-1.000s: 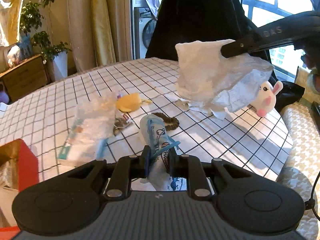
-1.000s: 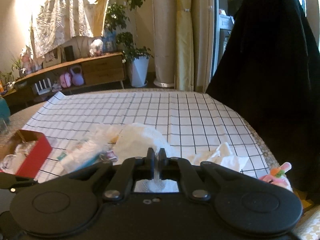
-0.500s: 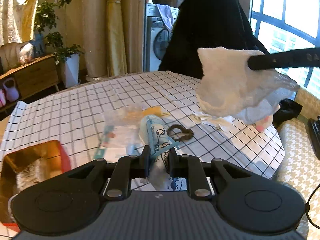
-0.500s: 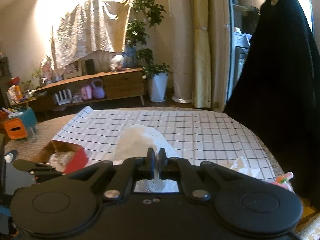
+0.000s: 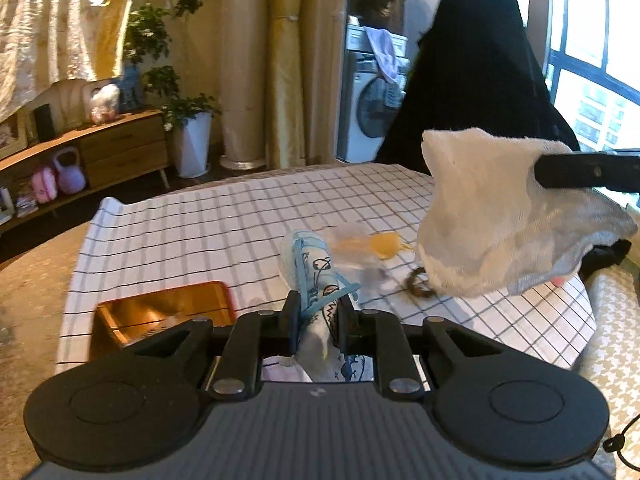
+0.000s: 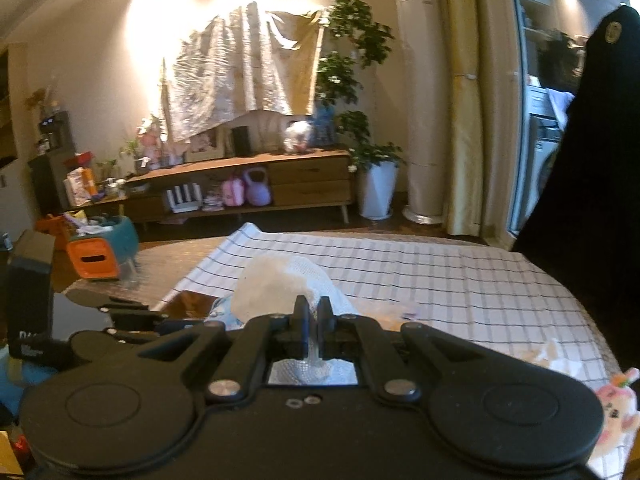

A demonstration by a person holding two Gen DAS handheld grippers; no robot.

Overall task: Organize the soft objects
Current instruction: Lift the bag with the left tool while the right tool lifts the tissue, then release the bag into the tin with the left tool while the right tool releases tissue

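Presently we find both grippers loaded and clear of the table. The left gripper (image 5: 316,316) has its jaws drawn narrow on a blue printed face mask (image 5: 316,276), pinched low with most of the mask standing up past the fingertips. The right gripper (image 6: 314,312) is clamped nearly flat on a white cloth (image 5: 480,216), which hangs in the air over the checked tablecloth (image 5: 200,232); a grey edge of the cloth droops below the rest.

Risks, in our judgement: the cloth is caught by one corner only, so a quick swing could pull it free or drag its hanging edge across the brown hair tie (image 5: 418,282) and the yellow item (image 5: 384,244) lying beneath it. The mask is held by a thin fold and its loose ear loop could snag on a finger at release. The red box (image 5: 168,316) sits just ahead of the left gripper; two loads arriving together could crowd its opening and spill onto the tablecloth.

Against the frames of a second ago, we note both grippers have risen and swung leftward: the box, then at the left margin, is now nearly in front, and the pink plush toy (image 6: 614,404) has slipped behind the cloth in the left view. Both grips are unchanged
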